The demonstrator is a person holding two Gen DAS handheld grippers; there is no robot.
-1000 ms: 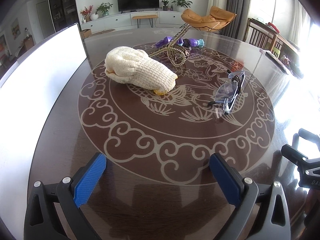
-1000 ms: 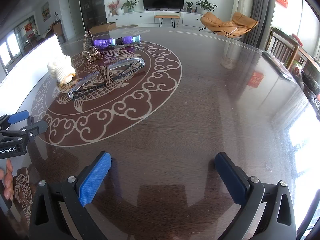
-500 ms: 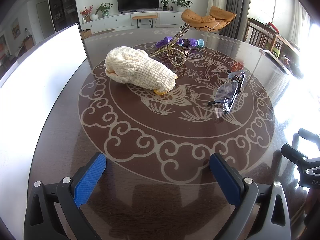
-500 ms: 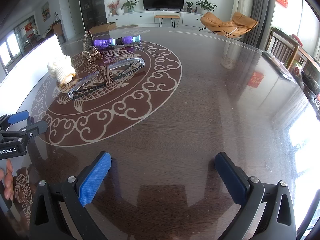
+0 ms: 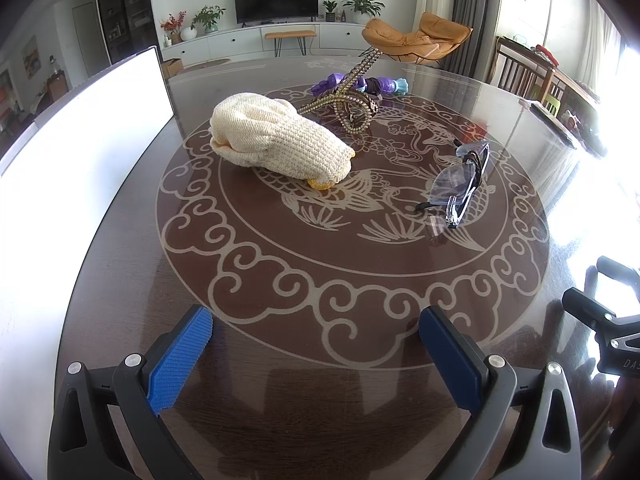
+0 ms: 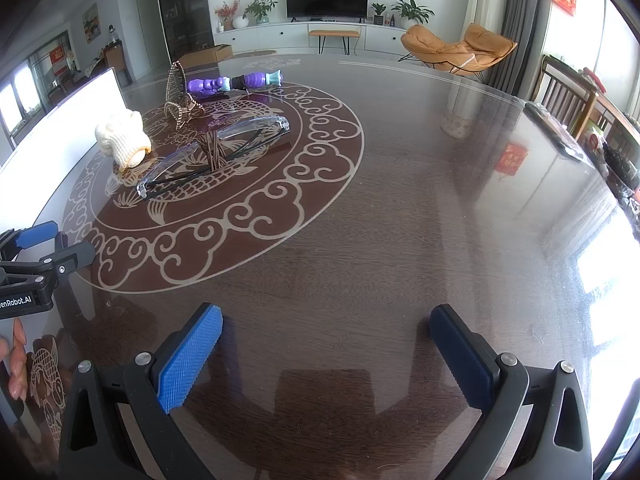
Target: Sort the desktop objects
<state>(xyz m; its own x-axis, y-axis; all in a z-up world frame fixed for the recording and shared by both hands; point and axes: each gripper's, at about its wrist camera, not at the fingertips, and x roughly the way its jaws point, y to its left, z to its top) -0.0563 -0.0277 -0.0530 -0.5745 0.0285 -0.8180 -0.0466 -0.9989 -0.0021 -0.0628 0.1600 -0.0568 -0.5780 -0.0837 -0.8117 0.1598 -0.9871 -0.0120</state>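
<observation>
Step in hand: judged as the start of sorting; nothing is picked up yet.
Things to sort: a knitted glove (image 5: 280, 146), a beaded ornament (image 5: 352, 98), a purple toy (image 5: 360, 84) and clear glasses (image 5: 464, 180) lie on the patterned centre of the desk (image 5: 280, 392), well ahead of both tools.
White box: a white container (image 5: 80, 160) stands along the left edge, probably where items go.
Doing it well: take the glove first with the left gripper (image 5: 316, 344), since it is nearest that side; close on its bulk, not the cuff. The glasses need a gentle pinch at the frame.
Left fingers: spread wide, holding nothing, above bare desk.
Right fingers: the right gripper (image 6: 326, 344) is likewise wide apart and empty.
</observation>
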